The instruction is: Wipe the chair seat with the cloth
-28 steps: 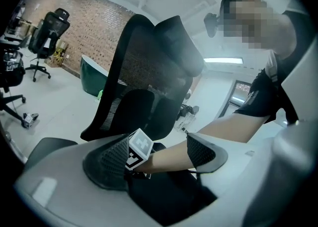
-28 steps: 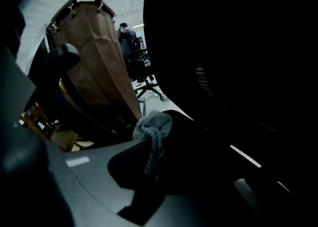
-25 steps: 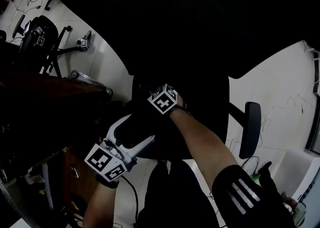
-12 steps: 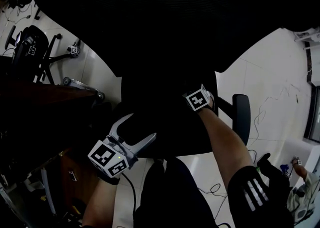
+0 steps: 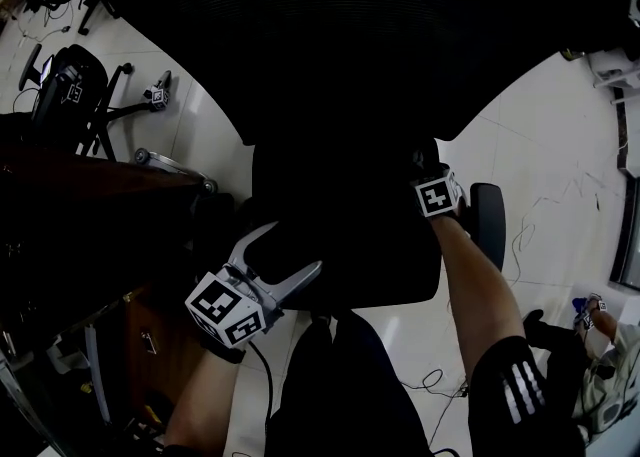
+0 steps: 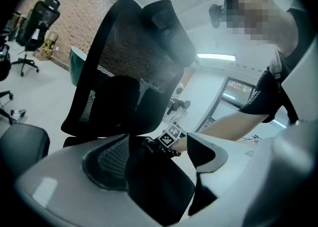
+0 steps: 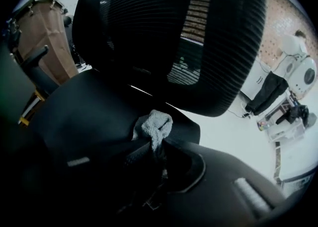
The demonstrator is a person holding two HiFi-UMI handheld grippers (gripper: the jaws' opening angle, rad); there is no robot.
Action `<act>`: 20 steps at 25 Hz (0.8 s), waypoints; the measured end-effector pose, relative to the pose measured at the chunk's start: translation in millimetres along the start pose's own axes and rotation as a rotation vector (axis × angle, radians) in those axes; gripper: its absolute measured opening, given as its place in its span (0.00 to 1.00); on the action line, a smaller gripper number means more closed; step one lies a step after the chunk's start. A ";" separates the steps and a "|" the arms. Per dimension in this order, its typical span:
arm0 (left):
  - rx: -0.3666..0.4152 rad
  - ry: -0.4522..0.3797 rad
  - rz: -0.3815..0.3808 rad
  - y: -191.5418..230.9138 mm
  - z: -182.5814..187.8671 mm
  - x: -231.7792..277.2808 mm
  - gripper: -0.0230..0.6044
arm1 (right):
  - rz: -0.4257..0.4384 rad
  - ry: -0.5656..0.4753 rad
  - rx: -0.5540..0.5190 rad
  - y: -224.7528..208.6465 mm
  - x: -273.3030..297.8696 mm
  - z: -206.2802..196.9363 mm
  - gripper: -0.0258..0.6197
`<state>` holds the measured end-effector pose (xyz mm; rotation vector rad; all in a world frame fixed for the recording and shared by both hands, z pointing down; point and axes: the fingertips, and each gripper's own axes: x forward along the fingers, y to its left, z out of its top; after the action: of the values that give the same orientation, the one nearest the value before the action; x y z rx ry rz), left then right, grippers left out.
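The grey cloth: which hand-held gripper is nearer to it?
Right. The right hand-held gripper pinches the cloth against the chair seat; the left hand-held gripper sits open at the seat's near left corner, away from it.

The left tool [image 5: 297, 247] sits at the lower left of the head view. Its two jaws are wide apart. Its marker cube [image 5: 225, 310] is at the end of the left forearm [image 5: 200, 395], which comes up from the bottom edge. The right tool [image 7: 158, 150] has its jaws pinched tight on a grey cloth [image 7: 155, 123]. The right arm [image 5: 480, 290] reaches up from the lower right, bare below a dark sleeve [image 5: 520, 395] with white stripes.
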<state>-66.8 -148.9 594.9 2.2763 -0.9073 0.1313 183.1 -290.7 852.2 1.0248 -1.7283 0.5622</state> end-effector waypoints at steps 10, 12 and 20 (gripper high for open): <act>-0.009 -0.016 0.066 6.2 -2.8 -38.5 0.66 | 0.320 -0.221 -0.038 173.4 -22.6 86.6 0.12; -0.016 -0.021 0.083 9.2 -5.8 -45.3 0.66 | 0.387 -0.238 -0.077 222.3 -21.8 100.3 0.12; -0.023 -0.034 0.103 13.2 -16.5 -62.4 0.66 | 0.519 -0.203 -0.170 327.2 -4.0 104.9 0.12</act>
<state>-119.9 -109.8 594.7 2.2169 -1.0392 0.1275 -146.8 -195.2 838.9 0.5208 -2.1995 0.6344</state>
